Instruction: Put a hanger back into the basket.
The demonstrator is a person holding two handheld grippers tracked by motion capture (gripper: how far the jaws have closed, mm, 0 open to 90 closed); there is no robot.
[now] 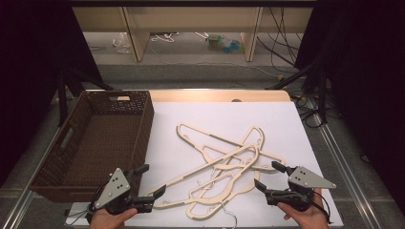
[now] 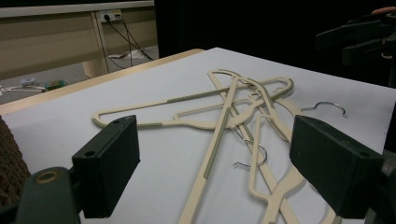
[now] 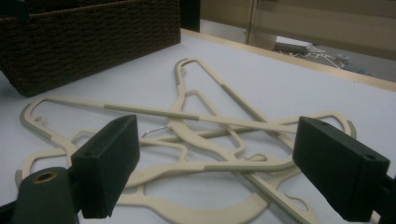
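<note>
Inspecting markings: no brand, label or legible writing found on any item.
Hangers: tangled pile of cream plastic clothes hangers (image 1: 224, 164) with thin wire hooks, lying flat on the worktop (image 1: 286, 124), between the two grippers; several carry ribbed grey-green grip strips along their arms.
Hanger position: pile spreads from mid-sheet toward the near edge; its lowest arm ends just beside the left gripper's jaws, not touching that I can confirm.
Left gripper (image 1: 143, 187): hand-held at the near-left, jaws wide apart, nothing between them; in the left gripper view the pile lies ahead of the black pads.
Right gripper (image 1: 271, 177): hand-held at the near-right, jaws wide apart and empty, pointing at the pile's right side.
Basket: dark brown woven wicker basket (image 1: 143, 124), rectangular, with cut-out handles, at the worktop's left edge, partly overhanging it; interior shows bare weave.
Worktop surface: smooth white sheet with a pale wooden strip at the far edge.
Open room: bare sheet beyond the pile and along its right side; narrow strip between pile and basket.
</note>
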